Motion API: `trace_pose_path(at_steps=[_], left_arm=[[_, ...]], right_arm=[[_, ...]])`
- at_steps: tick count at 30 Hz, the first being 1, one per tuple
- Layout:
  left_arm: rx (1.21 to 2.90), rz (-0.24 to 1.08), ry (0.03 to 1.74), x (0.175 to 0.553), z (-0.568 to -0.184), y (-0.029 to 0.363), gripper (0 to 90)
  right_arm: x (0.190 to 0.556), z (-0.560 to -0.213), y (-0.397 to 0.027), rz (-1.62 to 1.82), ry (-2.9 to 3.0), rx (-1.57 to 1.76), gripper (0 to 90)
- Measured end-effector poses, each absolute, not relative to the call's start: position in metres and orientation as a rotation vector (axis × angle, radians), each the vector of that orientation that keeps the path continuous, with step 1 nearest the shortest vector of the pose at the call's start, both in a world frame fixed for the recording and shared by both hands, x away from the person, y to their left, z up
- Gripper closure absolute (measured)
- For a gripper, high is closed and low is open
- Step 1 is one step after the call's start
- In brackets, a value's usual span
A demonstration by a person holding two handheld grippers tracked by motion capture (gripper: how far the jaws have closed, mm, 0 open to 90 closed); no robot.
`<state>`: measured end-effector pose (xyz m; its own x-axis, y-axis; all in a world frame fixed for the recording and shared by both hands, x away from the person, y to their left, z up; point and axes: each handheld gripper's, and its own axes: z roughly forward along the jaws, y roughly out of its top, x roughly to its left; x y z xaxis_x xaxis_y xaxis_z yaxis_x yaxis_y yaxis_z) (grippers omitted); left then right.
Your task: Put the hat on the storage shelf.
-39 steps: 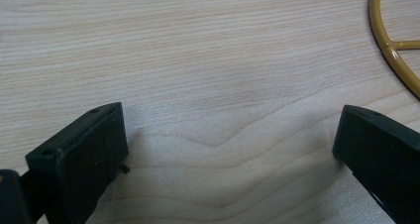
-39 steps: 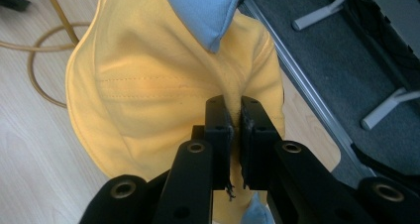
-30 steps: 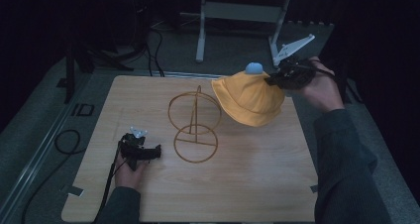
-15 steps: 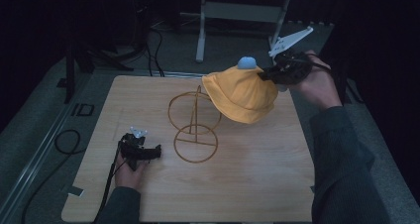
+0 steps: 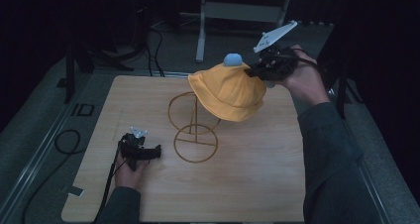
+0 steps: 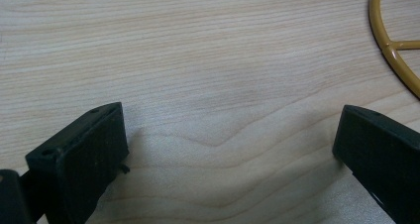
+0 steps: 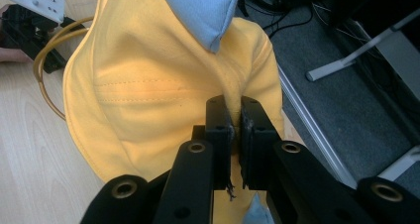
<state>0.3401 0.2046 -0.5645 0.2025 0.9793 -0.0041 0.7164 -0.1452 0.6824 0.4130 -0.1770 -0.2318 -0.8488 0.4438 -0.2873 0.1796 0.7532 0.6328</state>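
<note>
Since a second ago the yellow hat has drifted left, and we now see it over the top ring of the wire stand. We judge it is bound for the stand. The right gripper, jaws clamped on a fold of soft stitched cloth, carries it; whether the hat touches the ring we cannot tell. The left gripper rests on the pale wood table, jaws wide apart, beside the stand's round base.

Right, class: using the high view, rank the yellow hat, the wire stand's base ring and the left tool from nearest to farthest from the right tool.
1. Yellow hat: clamped in the right tool.
2. Base ring: mid-table, below the hat.
3. Left tool: near left side.
</note>
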Motion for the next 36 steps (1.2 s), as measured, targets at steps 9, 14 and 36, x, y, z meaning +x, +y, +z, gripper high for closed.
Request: trace_pose_path(at_steps=[9, 14, 36], left_arm=[[1.926, 0.616, 1.572, 0.340, -0.565, 0.204, 0.4], [1.927, 0.614, 1.572, 0.340, -0.564, 0.204, 0.4], [1.927, 0.615, 1.572, 0.340, -0.564, 0.204, 0.4]], right_arm=[[0.410, -0.227, -0.151, 0.828, 2.524, 0.420, 84.5], [0.408, -0.224, -0.135, 0.791, 2.529, 0.386, 84.5], [0.405, -0.235, -0.063, 0.691, 2.589, 0.252, 83.0]])
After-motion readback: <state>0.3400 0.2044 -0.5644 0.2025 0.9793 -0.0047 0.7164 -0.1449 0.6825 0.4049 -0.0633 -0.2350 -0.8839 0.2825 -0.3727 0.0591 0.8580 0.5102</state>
